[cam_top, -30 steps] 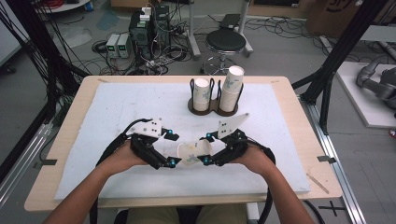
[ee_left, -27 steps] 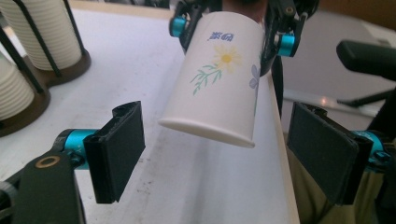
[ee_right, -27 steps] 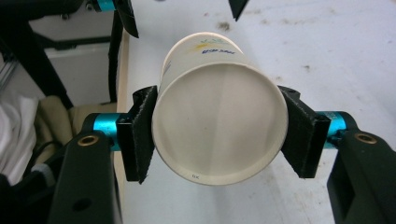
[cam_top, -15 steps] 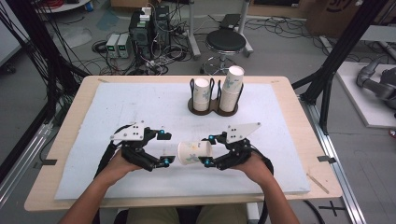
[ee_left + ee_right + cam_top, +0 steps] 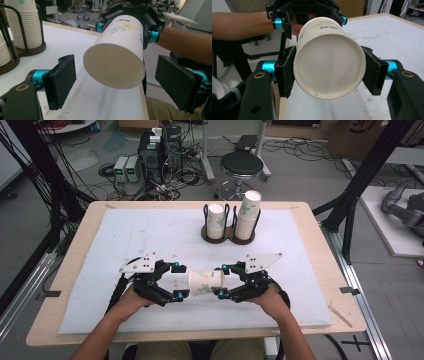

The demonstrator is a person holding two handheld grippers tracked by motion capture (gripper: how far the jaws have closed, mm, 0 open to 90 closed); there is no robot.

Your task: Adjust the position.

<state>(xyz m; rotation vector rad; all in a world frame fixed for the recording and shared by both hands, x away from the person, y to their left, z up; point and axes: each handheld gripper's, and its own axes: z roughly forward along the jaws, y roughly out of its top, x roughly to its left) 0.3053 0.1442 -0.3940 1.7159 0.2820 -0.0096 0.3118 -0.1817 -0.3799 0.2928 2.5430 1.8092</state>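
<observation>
A: Who has the paper cup [image 5: 207, 283]?
B: The right hand-held gripper [image 5: 218, 281] clamps it, lying sideways just above the tabletop [image 5: 150, 230]. The left hand-held gripper [image 5: 181, 281] has just been opening; its pads stand clear either side.
A: Anything hidden?
B: The cup's far end, behind the jaws.

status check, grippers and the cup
Right gripper shut on paper cup. Left gripper just opened, off it. Cup holder well clear.

Paper cup [image 5: 207, 282]: white, printed with green leaves and a yellow flower. Tools: black with turquoise fittings. Table [image 5: 310, 245]: white mat, pale wood rim.
</observation>
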